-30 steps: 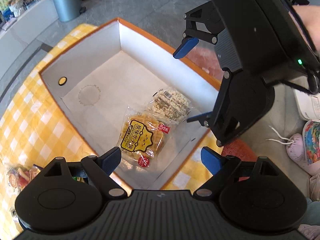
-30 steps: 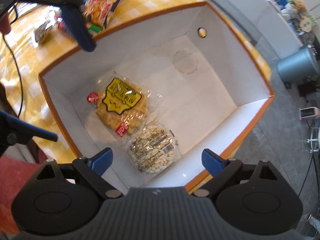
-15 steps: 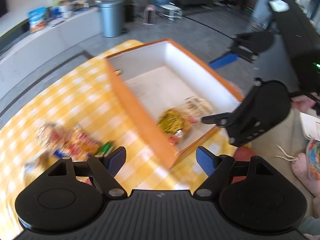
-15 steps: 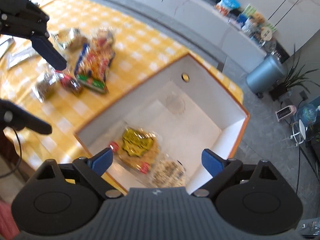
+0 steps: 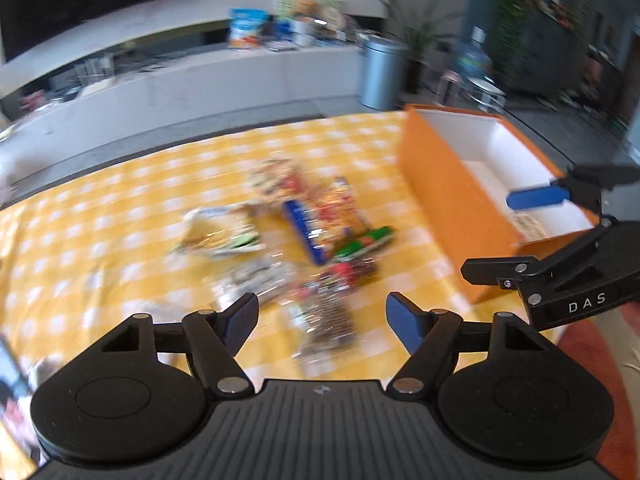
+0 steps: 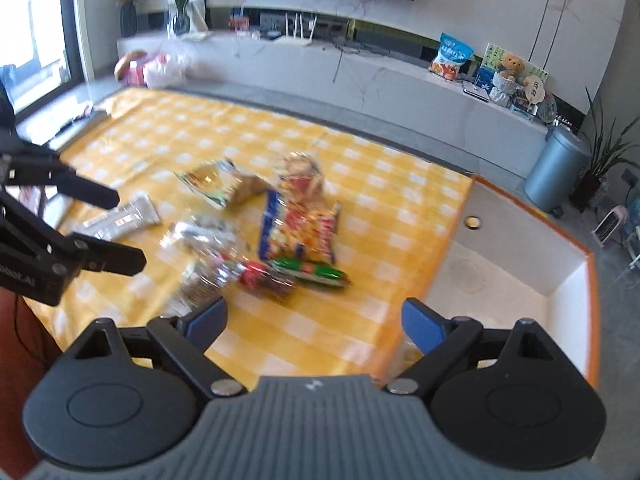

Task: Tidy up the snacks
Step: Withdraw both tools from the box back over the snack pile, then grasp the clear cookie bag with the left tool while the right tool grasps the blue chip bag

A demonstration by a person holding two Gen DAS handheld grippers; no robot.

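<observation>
Left wrist view: the left gripper hangs over the near edge of the snack pile on the yellow checked tablecloth. We take it the packets lie loose here because they wait to be sorted. The orange box stands at the right, its white inside showing one packet by the near wall. The jaws are closing, though a wide gap remains; nothing sits between them and they touch nothing. A clear packet of dark bits lies just beyond the tips, probably the next pick. The right gripper shows at the right, over the box's near corner.

Right wrist view: the right gripper points at bare cloth between pile and box, likely placed to reach either. Its jaws are spread wide, empty. The pile sits left of centre: a green stick packet, a large red and yellow bag, a silver bar farther left. The picture is blurred; labels unreadable.
</observation>
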